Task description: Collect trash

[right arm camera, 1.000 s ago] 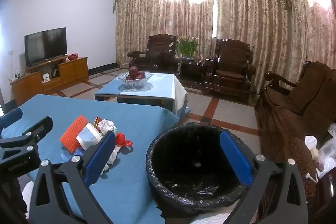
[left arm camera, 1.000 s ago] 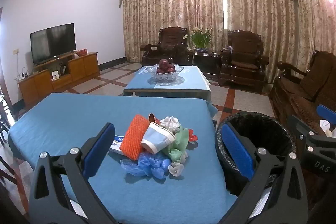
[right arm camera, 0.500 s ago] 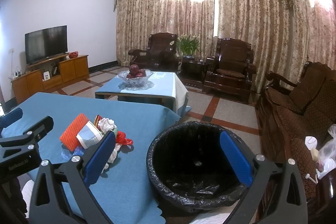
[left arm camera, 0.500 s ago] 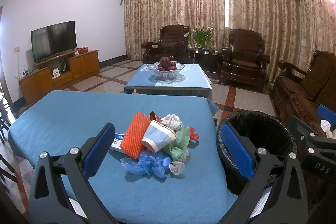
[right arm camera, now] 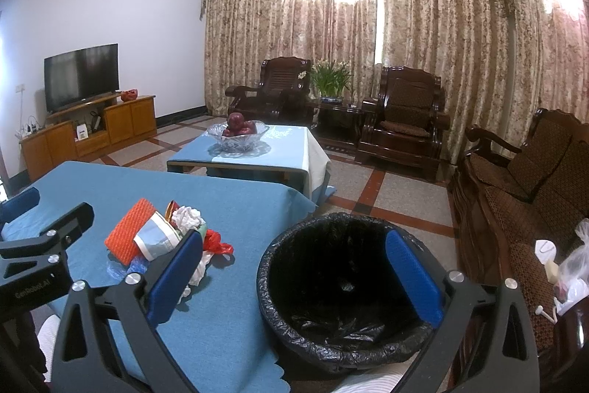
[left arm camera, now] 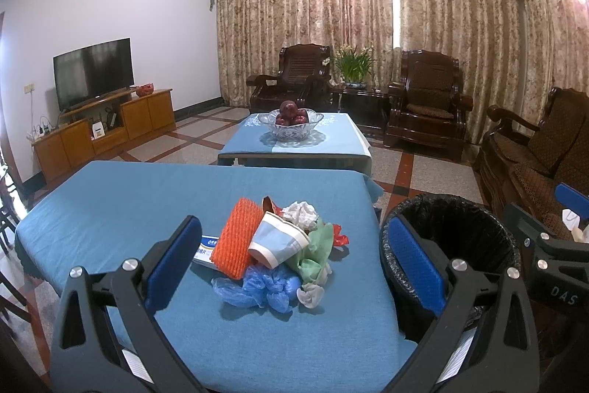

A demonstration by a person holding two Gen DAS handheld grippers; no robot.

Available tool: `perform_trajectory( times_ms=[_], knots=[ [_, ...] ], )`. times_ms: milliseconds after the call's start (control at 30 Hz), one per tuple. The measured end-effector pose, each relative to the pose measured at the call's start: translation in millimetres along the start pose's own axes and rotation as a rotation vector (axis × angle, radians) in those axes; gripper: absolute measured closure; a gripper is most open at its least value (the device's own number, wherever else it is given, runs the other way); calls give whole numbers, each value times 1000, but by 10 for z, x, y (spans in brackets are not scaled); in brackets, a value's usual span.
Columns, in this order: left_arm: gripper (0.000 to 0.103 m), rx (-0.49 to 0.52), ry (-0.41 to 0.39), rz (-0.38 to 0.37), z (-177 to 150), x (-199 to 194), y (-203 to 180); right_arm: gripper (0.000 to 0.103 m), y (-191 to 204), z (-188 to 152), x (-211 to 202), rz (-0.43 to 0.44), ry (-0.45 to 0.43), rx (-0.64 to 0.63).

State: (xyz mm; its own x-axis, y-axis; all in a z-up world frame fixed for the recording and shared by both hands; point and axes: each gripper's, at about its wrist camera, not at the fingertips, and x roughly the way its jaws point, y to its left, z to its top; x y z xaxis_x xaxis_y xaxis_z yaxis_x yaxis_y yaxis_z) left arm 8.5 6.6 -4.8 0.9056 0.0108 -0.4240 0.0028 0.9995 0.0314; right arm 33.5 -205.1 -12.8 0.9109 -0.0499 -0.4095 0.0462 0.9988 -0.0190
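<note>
A pile of trash [left arm camera: 279,256] sits on a table [left arm camera: 121,209] covered in blue cloth: an orange mesh sleeve [left arm camera: 235,242], a paper cup [left arm camera: 278,244] on its side, crumpled white tissue [left arm camera: 300,213], blue plastic [left arm camera: 263,290], and green and red scraps, possibly wrappers. The left gripper [left arm camera: 294,267] hovers just before the pile, jaws spread wide, holding nothing. The right gripper [right arm camera: 294,275], also spread and holding nothing, frames a black-lined trash bin [right arm camera: 331,286] standing just beside the table's right edge.
</note>
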Motion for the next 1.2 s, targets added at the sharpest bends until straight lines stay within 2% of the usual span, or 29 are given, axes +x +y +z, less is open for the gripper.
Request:
perform_trajectory(
  times_ms=[1200],
  knots=[
    [5,2,0,1,-9,-2,-15,6,65,-20,9,0,10,0]
  ],
)
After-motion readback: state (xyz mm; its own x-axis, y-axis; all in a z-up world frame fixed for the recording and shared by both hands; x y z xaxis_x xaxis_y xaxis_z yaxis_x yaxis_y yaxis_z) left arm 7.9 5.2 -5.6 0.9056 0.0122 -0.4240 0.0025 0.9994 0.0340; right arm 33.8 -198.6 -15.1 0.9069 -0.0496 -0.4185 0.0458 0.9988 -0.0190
